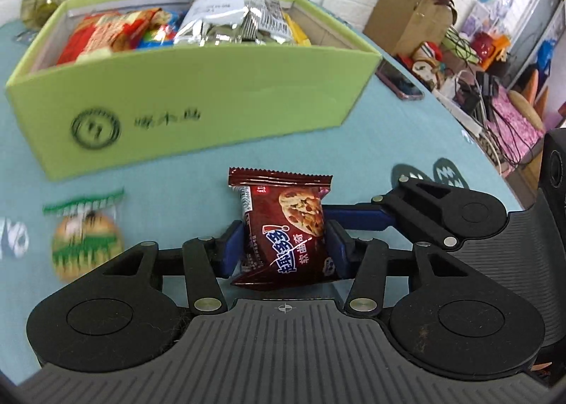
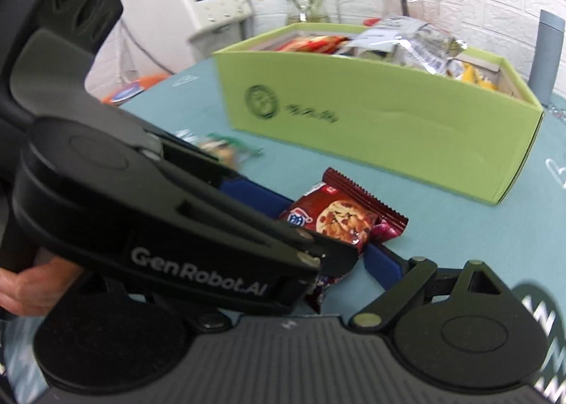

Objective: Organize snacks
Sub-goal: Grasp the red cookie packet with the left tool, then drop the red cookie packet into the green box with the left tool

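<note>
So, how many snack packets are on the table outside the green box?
2: the brown cookie packet between the left gripper fingers, and a green-striped packet to its left. Others may be hidden.

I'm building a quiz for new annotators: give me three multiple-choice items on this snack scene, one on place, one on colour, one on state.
1. Where is the brown cookie packet?
A. inside the box
B. between the left gripper's fingers
C. on the floor

2. What colour is the snack box?
A. light green
B. red
C. white

3. How does the right gripper stand?
A. shut on the box
B. shut on a phone
C. open

Answers:
1 B, the blue pads press the packet's sides.
2 A, its walls are light green.
3 C, its blue fingers stand wide apart, gripping nothing.
</note>
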`<state>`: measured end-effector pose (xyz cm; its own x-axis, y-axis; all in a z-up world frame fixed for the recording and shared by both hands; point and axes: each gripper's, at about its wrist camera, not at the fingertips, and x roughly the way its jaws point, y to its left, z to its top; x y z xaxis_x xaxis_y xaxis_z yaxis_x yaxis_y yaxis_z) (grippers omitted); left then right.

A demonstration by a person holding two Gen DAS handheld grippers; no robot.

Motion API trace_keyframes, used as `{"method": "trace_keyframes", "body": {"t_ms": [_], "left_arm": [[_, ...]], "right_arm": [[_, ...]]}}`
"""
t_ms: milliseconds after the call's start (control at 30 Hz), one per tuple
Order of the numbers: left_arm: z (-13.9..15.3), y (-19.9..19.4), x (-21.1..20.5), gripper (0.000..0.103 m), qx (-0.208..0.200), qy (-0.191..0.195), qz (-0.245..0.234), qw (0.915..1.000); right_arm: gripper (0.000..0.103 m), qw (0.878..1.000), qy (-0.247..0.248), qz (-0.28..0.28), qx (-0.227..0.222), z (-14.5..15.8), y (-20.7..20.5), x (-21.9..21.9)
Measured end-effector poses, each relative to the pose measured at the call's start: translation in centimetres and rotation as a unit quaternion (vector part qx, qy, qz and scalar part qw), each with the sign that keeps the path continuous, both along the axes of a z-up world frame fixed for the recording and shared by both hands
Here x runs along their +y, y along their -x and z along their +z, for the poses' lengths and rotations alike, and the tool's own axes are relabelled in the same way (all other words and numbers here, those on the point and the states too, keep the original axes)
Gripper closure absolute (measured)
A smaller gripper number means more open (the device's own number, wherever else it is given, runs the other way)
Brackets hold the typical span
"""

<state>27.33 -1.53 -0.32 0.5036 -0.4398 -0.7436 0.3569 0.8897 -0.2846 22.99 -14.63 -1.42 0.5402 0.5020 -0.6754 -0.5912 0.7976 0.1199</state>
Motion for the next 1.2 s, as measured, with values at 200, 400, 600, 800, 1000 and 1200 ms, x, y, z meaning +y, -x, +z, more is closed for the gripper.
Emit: {"method": "trace_keyframes", "body": {"t_ms": [200, 400, 600, 800, 1000, 1200], "left_arm": [[-0.3, 7.8, 0.5, 0.068, -0.013, 0.014, 0.032, 0.9993], [-0.3, 12.9, 0.8, 0.054, -0.018, 0.028, 0.053, 0.9981], [1.3, 13.6, 2.3, 0.027, -0.057, 0.037, 0.089, 0.9937], [-0.7, 12.6, 1.6, 0.079, -0.022, 0.049, 0.057, 0.9969], [1.3, 11.1, 1.1, 0.080, -0.048, 0.035, 0.051, 0.9969], [6.2, 5.1, 1.2, 0.079, -0.086, 0.047, 0.052, 0.9938]], "right_arm": [[0.010, 1.000, -0.012, 0.016, -0.009, 0.0, 7.2, -0.1], [0.010, 1.000, -0.012, 0.016, -0.019, 0.2, 12.0, 0.1], [0.010, 0.998, 0.007, -0.020, -0.059, 0.6, 12.3, 0.0], [0.027, 0.998, 0.014, 0.001, -0.062, -0.3, 11.8, 0.8], [0.029, 0.997, 0.003, 0.003, -0.080, 1.8, 9.7, 0.6], [0.023, 0.988, 0.010, 0.007, -0.154, 6.0, 4.5, 1.1]]}}
